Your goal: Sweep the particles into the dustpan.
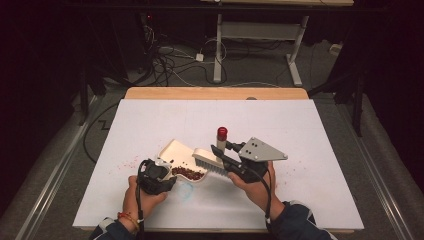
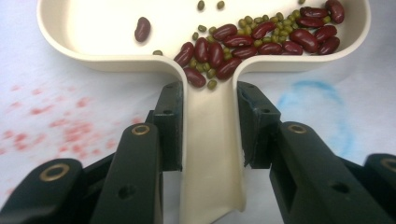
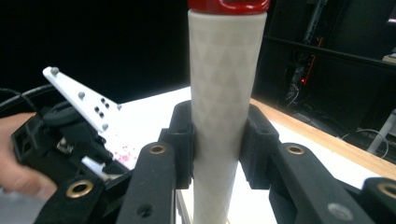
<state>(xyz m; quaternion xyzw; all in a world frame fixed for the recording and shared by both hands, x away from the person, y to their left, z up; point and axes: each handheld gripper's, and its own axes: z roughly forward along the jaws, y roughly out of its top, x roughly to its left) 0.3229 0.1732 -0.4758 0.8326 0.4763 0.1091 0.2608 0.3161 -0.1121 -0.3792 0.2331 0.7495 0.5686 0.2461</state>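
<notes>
Nearest in the left gripper view, the left gripper (image 2: 208,126) has its black fingers (image 2: 168,126) clenched on the flat handle of a cream plastic dustpan (image 2: 84,28); the handle runs straight up between the pads into the pan. Just beyond the fingertips, where handle meets pan, lies a heap of dark red kidney beans (image 2: 261,39) mixed with small green mung beans (image 2: 254,32), and one stray red bean sits apart, farther in and to the left. The white table sheet (image 2: 56,93) beside the fingers carries faint red smears on one side and a blue ring mark on the other.

In the right gripper view, the right gripper (image 3: 217,140) grasps the pale, patterned handle of a hand brush (image 3: 226,70), which stands upright between the pads and ends in a red cap above them.

From the high view, the brush's bristle head (image 1: 209,162) rests at the dustpan's rim, just ahead of the right fingers, with the bean heap between the two grippers.

The step in hand looks like sweeping beans into the pan, nearly done. Next, I judge, the brush must draw any leftover beans inward while the pan stays level, so nothing rolls down the handle channel.
</notes>
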